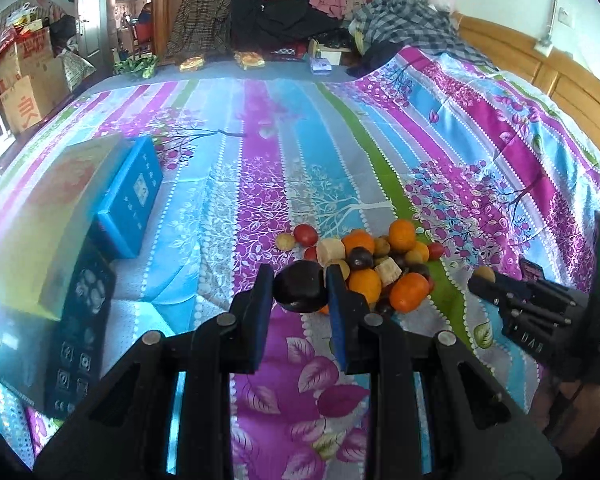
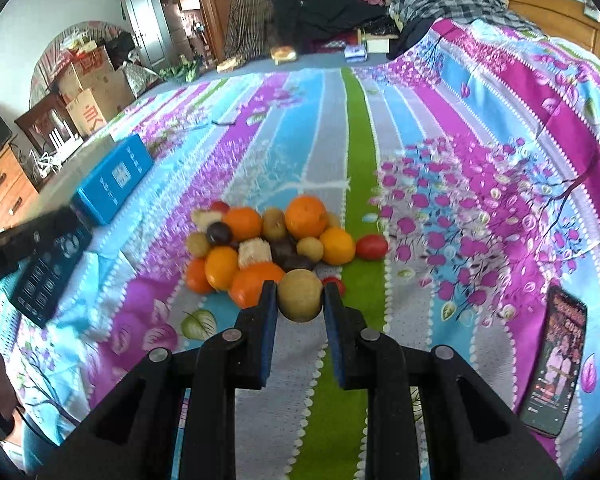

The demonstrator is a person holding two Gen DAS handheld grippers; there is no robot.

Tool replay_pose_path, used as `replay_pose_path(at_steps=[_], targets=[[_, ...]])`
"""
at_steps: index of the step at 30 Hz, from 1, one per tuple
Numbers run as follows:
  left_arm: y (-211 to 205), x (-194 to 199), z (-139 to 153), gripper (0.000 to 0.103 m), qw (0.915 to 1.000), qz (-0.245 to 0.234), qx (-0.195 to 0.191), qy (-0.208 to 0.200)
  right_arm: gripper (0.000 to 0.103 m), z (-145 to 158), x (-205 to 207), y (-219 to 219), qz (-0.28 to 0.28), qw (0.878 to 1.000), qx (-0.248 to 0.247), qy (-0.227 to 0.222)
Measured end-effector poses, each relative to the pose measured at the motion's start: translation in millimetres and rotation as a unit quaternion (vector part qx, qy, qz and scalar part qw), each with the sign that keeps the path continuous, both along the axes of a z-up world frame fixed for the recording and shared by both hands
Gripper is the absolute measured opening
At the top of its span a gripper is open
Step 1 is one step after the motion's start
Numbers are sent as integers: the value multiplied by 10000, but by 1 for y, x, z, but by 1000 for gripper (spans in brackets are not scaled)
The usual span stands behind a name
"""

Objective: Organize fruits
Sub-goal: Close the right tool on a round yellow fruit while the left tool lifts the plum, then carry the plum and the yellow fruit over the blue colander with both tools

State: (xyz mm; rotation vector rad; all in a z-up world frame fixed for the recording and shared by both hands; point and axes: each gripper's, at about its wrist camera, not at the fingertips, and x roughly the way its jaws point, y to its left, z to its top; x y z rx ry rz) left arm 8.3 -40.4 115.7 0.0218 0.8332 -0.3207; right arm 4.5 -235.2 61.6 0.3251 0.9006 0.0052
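While both grippers sit above the bed (image 1: 260, 152), I've got a fruit pinched in each. Left gripper (image 1: 300, 286): fingers (image 1: 262, 292) closed tight on a dark plum (image 1: 298, 290), pads pressing both sides, plum clear of the sheet. Right gripper (image 2: 300, 298): fingers (image 2: 269, 300) clamped on a tan round fruit (image 2: 300, 295), prob. a longan, also off the sheet. In the left view I see the right gripper (image 1: 486, 280) w/ that tan fruit at its tip, to the right of the pile.

Fruit pile (image 2: 268, 240) lies on the striped sheet just beyond both sets of fingers: oranges, small dark plums, tan longans, pale banana chunks (image 2: 254, 252), red tomatoes (image 2: 371, 247) at the edges. One tomato + one tan fruit sit a bit apart on the pile's far left in the left view.

Blue box (image 2: 110, 182) lies to the left, well apart from the pile; a black box (image 2: 46, 272) is nearer me. Phone (image 2: 554, 364) lies at right on the sheet. Clothes heap (image 1: 320, 8) at the far end of the bed.
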Motion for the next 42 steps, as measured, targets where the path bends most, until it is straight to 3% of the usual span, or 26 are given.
replay_pose_path(at_steps=[26,42], targets=[[67,-47,71,27,9953,802,-195,-506,27,125,-10,66,324,9962,-271,-766],[158,-74,101,27,9808,1746,-276,-828,27,190,4,165,1143,9855,-302,-1216]])
